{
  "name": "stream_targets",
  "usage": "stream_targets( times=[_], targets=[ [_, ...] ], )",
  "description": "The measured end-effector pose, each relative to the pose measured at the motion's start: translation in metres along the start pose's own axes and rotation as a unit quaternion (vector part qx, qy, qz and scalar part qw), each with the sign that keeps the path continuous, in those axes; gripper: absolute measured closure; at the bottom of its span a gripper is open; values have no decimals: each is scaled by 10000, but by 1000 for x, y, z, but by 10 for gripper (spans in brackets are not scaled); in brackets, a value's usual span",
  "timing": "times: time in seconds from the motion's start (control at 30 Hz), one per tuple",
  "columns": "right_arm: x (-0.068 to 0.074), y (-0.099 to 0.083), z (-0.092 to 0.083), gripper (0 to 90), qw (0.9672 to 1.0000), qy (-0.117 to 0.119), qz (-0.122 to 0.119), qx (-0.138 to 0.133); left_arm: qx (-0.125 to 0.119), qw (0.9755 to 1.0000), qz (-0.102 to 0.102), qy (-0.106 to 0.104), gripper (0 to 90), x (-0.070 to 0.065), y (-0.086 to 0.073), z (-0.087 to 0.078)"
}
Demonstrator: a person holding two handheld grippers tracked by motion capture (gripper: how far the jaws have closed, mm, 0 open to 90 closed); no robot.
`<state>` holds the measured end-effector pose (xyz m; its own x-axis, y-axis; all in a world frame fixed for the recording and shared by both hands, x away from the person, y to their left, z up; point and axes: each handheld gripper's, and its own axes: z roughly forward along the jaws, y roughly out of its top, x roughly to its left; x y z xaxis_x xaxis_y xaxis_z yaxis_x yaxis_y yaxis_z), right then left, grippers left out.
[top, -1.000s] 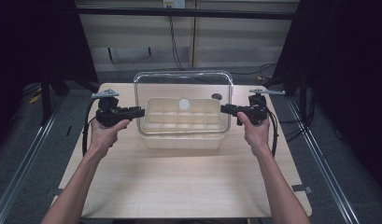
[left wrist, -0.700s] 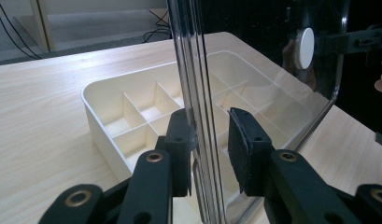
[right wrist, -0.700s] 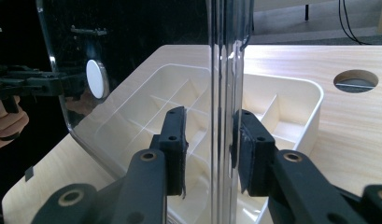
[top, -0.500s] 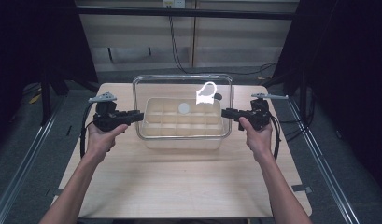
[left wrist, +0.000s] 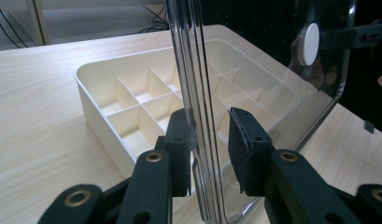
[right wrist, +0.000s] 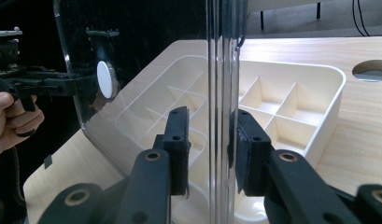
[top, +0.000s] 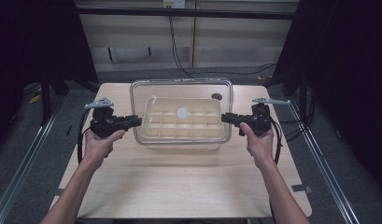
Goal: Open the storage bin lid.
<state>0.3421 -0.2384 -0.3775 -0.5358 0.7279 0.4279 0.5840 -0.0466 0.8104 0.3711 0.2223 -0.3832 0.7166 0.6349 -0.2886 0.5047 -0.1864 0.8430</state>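
Note:
A clear plastic lid [top: 179, 88] with a white round disc [top: 182, 112] at its middle stands upright over a cream compartment tray [top: 151, 133] on the wooden table. My left gripper [top: 138, 121] is shut on the lid's left edge, and my right gripper [top: 223, 117] is shut on its right edge. In the left gripper view the lid's rim [left wrist: 198, 93] runs up between the jaws of the left gripper [left wrist: 209, 149], with the tray [left wrist: 93, 77] beyond. The right gripper view shows the rim [right wrist: 223, 70] between the jaws of the right gripper [right wrist: 209, 144].
The table [top: 179, 186] has bare wood in front of the tray. A dark round hole [top: 216, 96] sits in the tabletop behind the tray's right side. Metal rails run along both sides of the table, and cables hang at the back.
Both grippers and the lid have come a little lower and nearer the person. A bright glare on the lid half a second ago is gone.

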Motion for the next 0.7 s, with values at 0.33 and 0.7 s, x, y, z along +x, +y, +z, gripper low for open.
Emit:
stream_targets(
  times=[0.33,0.7],
  targets=[
    [4,-16,-9,705,9999,-1,100,5,79,10000,-23,-52,698,-7,-15,0],
    [10,-30,-17,712,9999,50,101,28,182,9998,0,-110,697,-14,-28,-5]
  ],
)
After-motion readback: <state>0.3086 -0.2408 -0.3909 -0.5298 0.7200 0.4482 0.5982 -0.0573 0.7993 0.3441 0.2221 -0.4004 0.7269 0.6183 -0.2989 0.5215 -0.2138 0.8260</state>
